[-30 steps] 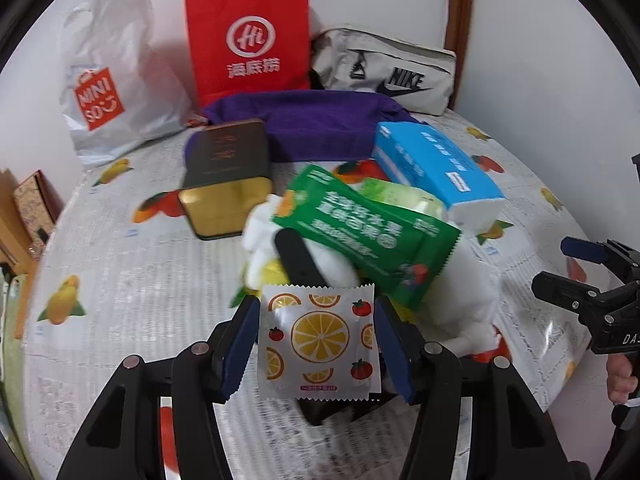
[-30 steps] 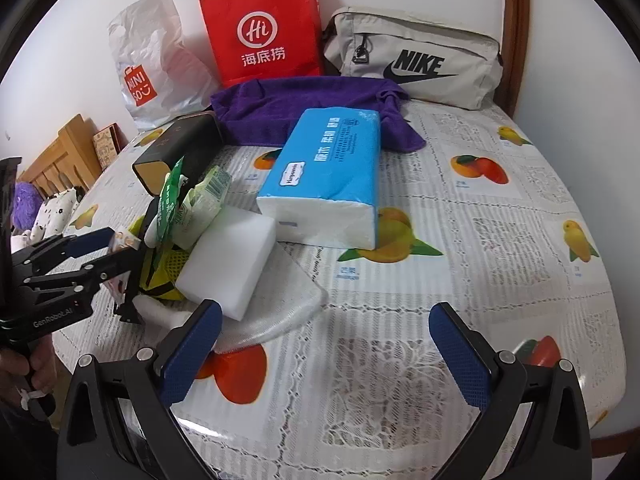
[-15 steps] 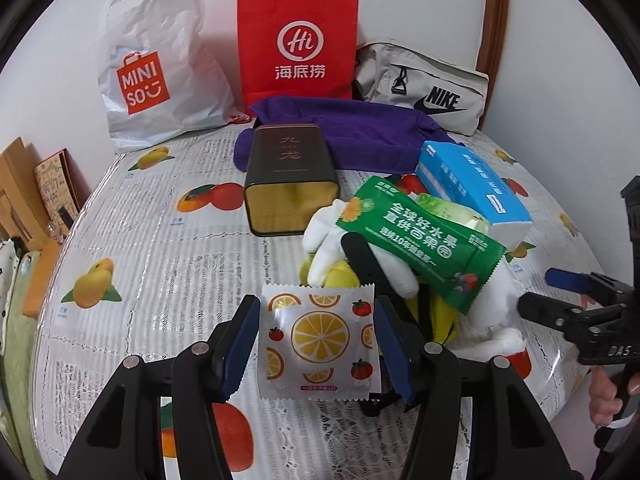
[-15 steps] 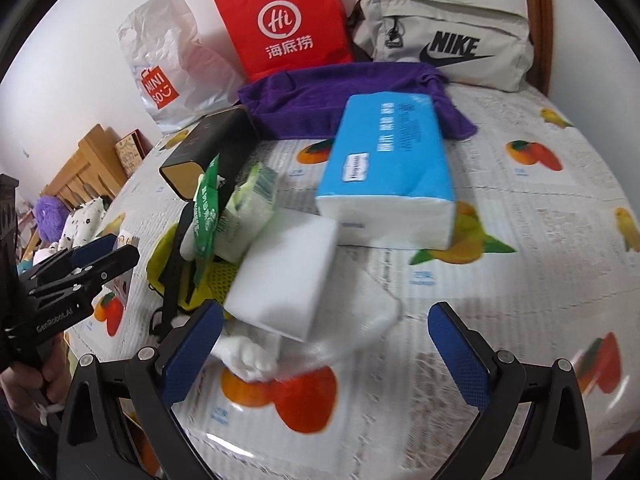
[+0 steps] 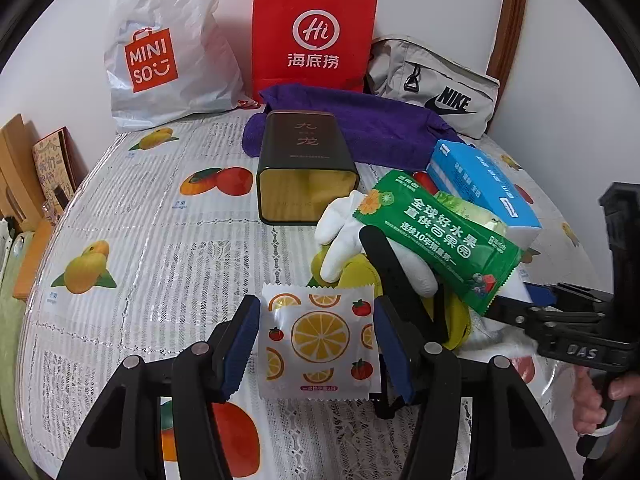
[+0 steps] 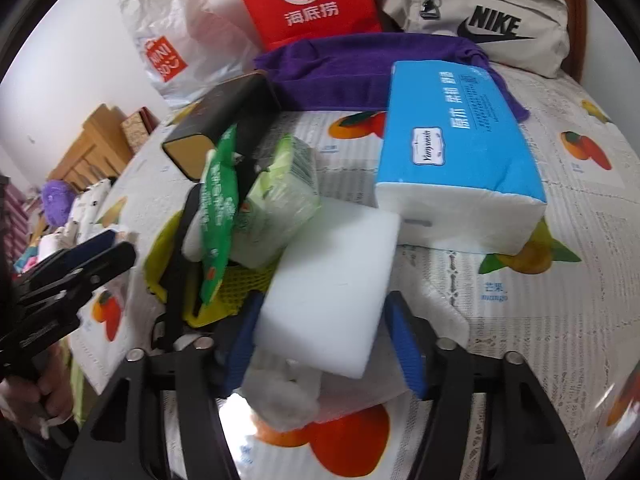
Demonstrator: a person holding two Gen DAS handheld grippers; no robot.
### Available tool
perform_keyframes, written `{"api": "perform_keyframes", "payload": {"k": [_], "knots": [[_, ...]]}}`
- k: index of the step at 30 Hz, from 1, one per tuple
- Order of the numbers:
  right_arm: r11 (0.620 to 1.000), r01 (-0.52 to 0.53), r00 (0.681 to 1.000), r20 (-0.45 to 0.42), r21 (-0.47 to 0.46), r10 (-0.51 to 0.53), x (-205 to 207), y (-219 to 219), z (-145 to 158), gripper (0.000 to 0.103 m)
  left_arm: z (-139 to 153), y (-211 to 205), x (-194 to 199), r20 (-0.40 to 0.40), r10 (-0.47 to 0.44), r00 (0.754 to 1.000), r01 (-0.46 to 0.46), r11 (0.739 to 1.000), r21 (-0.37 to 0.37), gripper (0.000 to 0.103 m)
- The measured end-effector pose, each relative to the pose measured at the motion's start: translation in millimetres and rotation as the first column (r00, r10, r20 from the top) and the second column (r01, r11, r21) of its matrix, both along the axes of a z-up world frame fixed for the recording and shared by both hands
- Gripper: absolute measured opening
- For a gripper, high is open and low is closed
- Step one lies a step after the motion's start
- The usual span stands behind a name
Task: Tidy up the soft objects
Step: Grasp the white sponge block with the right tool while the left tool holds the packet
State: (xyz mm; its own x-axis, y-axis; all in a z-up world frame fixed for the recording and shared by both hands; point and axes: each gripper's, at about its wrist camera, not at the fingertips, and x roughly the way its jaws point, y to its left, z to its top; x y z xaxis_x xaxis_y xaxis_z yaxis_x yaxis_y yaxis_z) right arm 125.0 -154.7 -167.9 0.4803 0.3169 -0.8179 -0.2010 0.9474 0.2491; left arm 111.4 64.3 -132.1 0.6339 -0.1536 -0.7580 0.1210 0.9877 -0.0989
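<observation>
My left gripper (image 5: 316,344) is shut on a white sachet (image 5: 320,320) printed with orange slices, held just above the tablecloth in front of a pile. The pile holds a green fruit packet (image 5: 436,240), a white glove (image 5: 340,232), a green tissue pack (image 6: 276,208) and a white sponge block (image 6: 332,280). My right gripper (image 6: 324,344) is closing its jaws around the near end of that sponge block, and both blue pads meet its sides. A blue tissue pack (image 6: 456,136) lies just behind the sponge. The right gripper (image 5: 560,312) also shows at the right edge of the left wrist view.
A dark tin (image 5: 304,160) lies on its side behind the pile, with a purple towel (image 5: 360,120) beyond it. A Miniso bag (image 5: 160,52), a red paper bag (image 5: 312,32) and a grey Nike bag (image 5: 440,88) line the wall. A clear bag of white fluff (image 6: 288,396) lies under the sponge.
The right gripper moved in and down over the pile and narrowed from wide open to the sides of the sponge block. The left gripper drifted sideways, still holding the sachet.
</observation>
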Motion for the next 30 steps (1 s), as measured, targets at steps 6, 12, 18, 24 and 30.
{"api": "perform_keyframes", "payload": {"k": [6,12,18,24,30], "knots": [[1.000,0.001,0.999,0.052,-0.026,0.000,-13.2,-9.9,17.8,0.056,-0.7,3.5,1.1,-0.006,0.029,1.000,-0.029,1.000,0.004,0.056],[0.996,0.047,0.996,0.078,-0.070,-0.042,-27.6,-40.1,25.2,0.056,-5.1,9.3,0.9,-0.020,0.065,0.998,-0.065,0.998,0.021,0.056],[0.991,0.085,0.996,0.037,-0.104,-0.082,-31.2,-65.2,9.9,0.057,-9.8,13.6,3.1,-0.037,0.093,0.995,-0.092,0.995,0.030,0.056],[0.989,0.092,0.996,0.003,-0.118,-0.093,-21.4,-66.9,-8.3,0.058,-17.1,11.8,11.3,-0.063,0.097,0.993,-0.095,0.995,0.027,0.056],[0.987,0.090,0.995,0.046,-0.133,-0.084,-21.3,-65.2,-8.0,0.051,-23.1,14.7,17.0,-0.086,0.105,0.991,-0.103,0.994,0.026,0.056]]}}
